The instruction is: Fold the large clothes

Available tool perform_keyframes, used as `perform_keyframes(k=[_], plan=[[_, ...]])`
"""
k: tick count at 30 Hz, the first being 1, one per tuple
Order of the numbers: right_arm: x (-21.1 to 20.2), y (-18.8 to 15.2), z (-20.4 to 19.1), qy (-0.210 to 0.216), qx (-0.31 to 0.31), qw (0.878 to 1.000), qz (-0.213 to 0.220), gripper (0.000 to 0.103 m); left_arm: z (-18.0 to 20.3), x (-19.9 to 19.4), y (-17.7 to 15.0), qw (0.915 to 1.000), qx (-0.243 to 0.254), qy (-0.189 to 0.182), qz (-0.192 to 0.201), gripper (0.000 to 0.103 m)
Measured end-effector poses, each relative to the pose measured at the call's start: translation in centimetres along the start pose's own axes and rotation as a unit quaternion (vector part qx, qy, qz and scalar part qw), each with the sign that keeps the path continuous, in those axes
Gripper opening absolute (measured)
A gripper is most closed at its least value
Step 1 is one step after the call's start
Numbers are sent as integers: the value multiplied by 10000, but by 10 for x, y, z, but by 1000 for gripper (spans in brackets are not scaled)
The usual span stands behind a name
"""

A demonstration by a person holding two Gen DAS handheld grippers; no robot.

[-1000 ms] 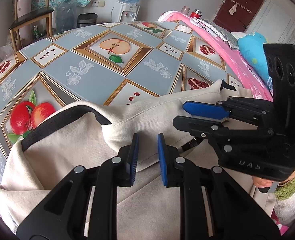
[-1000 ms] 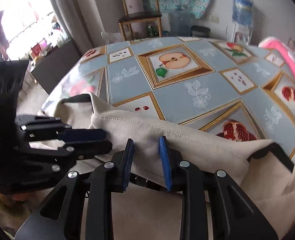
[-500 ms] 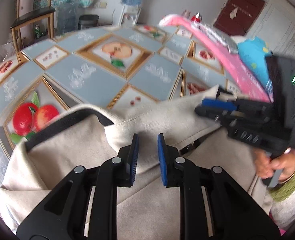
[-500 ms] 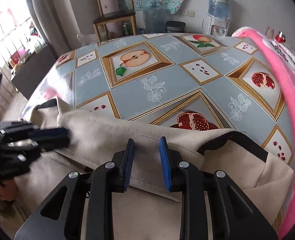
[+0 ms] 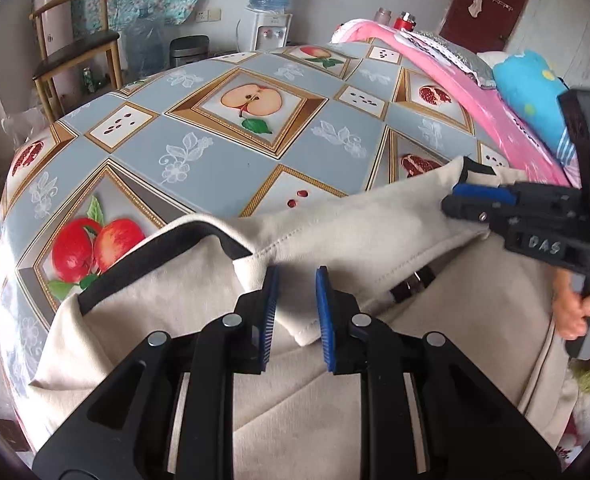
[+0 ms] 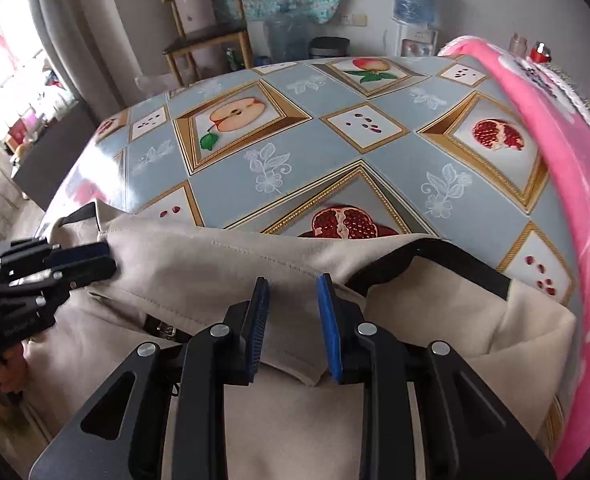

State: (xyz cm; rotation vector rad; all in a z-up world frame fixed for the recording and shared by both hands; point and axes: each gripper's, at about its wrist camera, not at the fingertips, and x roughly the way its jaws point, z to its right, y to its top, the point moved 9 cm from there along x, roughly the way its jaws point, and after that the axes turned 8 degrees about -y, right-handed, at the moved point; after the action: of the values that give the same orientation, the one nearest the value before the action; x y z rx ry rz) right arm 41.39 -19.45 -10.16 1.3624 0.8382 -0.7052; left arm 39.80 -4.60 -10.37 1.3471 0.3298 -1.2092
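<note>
A large beige garment [image 5: 375,232] with black trim [image 5: 155,256] lies bunched on the near part of the fruit-patterned table [image 5: 223,148]. My left gripper [image 5: 295,280] is shut on a folded hem of it, the cloth running between the blue pads. In the left wrist view my right gripper [image 5: 455,196] pinches the same hem further right, with a hand [image 5: 579,312] on its handle. In the right wrist view the right gripper [image 6: 292,284] is shut on the garment's [image 6: 223,256] hem. The left gripper [image 6: 107,256] grips it at the far left. The hem hangs raised between them.
A pink blanket [image 5: 467,92] and a blue pillow [image 5: 527,84] lie along the table's right side. Beyond the table stand a wooden chair [image 5: 75,52], a bin [image 5: 189,46] and a water dispenser [image 5: 271,20]. The far tablecloth [image 6: 315,148] shows bare.
The right gripper has moved to the right, away from the left one, and the hem between them is now drawn out longer. The left gripper has barely moved.
</note>
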Motion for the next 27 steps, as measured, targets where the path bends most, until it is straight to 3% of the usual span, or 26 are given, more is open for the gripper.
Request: perform_keyframes(k=[2, 5, 7, 9, 13, 16, 19, 23, 27], plan=[[-14, 4, -21, 466, -69, 9987, 173, 26, 0, -1, -1, 10000, 12, 11, -11, 19], [-16, 1, -50, 768, -332, 9964, 135, 27, 0, -2, -2, 10000, 46, 57, -16, 19], [5, -11, -62, 544, -601, 9966, -151, 27, 0, -4, -3, 9999, 58, 109, -24, 19], [11, -15, -60, 543, -548, 9970, -113, 29, 1, -8, -3, 10000, -6, 81, 13, 19], [2, -17, -58, 587, -505, 9968, -188, 29, 22, -16, -5, 9993, 201, -313, 74, 24], [-9, -17, -53, 660, -376, 9969, -191, 29, 26, -2, -14, 9988, 390, -80, -285, 28], [-16, -10, -31, 398, -104, 9992, 6, 29, 25, -1, -14, 9989, 365, -16, -293, 29], [8, -22, -1, -8, 134, 9989, -449, 30, 24, -1, -13, 9988, 371, 75, -300, 30], [-3, -24, 1, -102, 176, 9988, -452, 39, 20, -3, -12, 9995, 120, 93, -285, 30]])
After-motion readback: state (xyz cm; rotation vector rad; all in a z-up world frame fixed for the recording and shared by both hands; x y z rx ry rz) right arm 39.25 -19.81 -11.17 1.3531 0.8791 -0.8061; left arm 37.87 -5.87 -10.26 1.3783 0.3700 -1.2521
